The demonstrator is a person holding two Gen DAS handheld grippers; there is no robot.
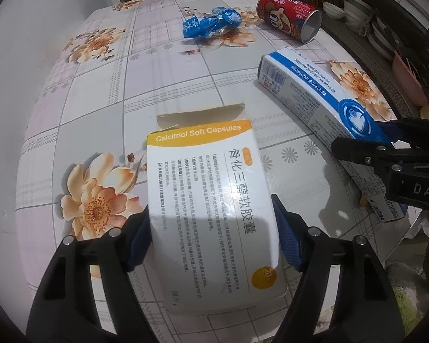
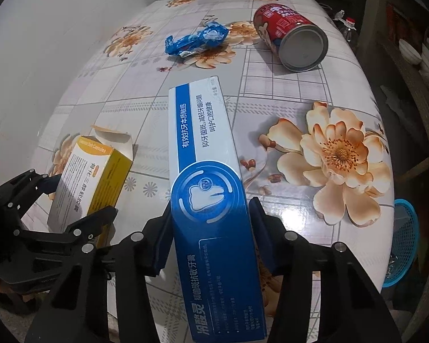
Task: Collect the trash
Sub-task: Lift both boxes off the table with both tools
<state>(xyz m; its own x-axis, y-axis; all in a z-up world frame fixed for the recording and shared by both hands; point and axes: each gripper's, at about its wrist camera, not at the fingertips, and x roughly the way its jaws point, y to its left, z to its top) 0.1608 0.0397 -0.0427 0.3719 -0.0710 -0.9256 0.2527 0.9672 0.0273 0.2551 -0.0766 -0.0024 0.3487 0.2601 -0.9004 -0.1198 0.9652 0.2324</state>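
Table (image 2: 271,91): covered with a glossy cloth printed in pale grey and lilac squares with large peach flowers; rounded far corners, a plain white wall behind its left edge.

Capsule box (image 1: 214,200): white with a yellow band, end flap torn open and facing the far edge; lies near the near edge, left of centre. The left gripper (image 1: 213,233) straddles it, a blue pad against each long side; the pads appear to press on the cardboard.

Toothpaste box (image 2: 211,188): long, blue and white, lying lengthwise from the near edge toward the middle of the table, just beside the capsule box on its right. The right gripper (image 2: 210,228) has it between its blue pads, which touch both long sides near the tooth emblem.

Blue wrapper (image 2: 196,41): crumpled foil, toward the far edge, lying on a printed flower, well apart from both boxes.

Red can (image 2: 290,38): on its side near the far right corner, silver end turned toward the near edge, just right of the wrapper. Nothing lies between it and the toothpaste box but bare cloth.

The two grippers work side by side; in the right wrist view the left one's black frame crowds the near left corner.

Off the right edge: a blue mesh basket (image 2: 404,240) below table level, and dim shelves holding white bowls (image 1: 346,8) and plates. A bottle with a red cap (image 2: 349,27) stands beyond the far right corner.
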